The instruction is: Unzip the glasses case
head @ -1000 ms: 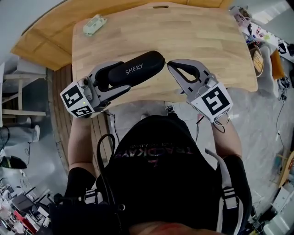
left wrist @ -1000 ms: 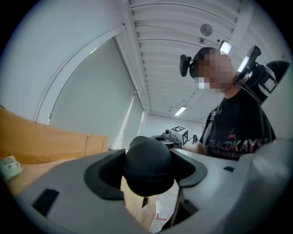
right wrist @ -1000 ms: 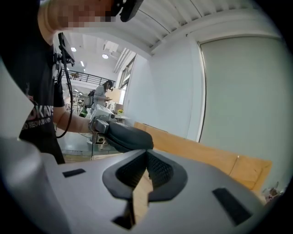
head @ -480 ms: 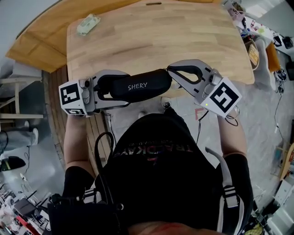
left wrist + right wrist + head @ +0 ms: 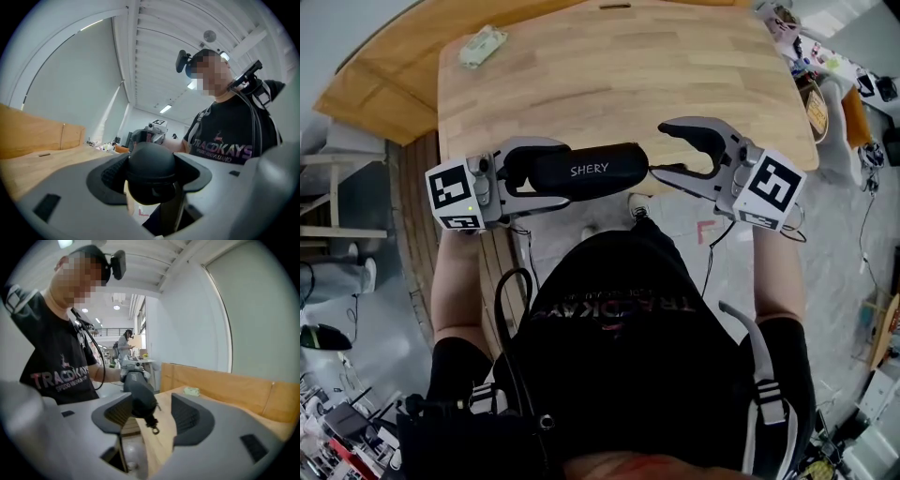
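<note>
One wooden table (image 5: 675,75) spans the far side, with the person (image 5: 619,319) at its near edge. Over that edge the black case (image 5: 591,171) (marked SHERY) lies level, one end clamped in the left gripper (image 5: 551,174). At its other end the right gripper (image 5: 661,150) has just been opening, and its jaws stand apart. A pale packet (image 5: 483,47) lies at the table's far left corner. Between the right jaws sit the case's tip and its dangling pull (image 5: 151,424), ungripped.

Black glasses case (image 5: 591,171), white lettering, grey left claw (image 5: 555,172), grey right claw (image 5: 661,148), pale wooden table (image 5: 609,75)
</note>
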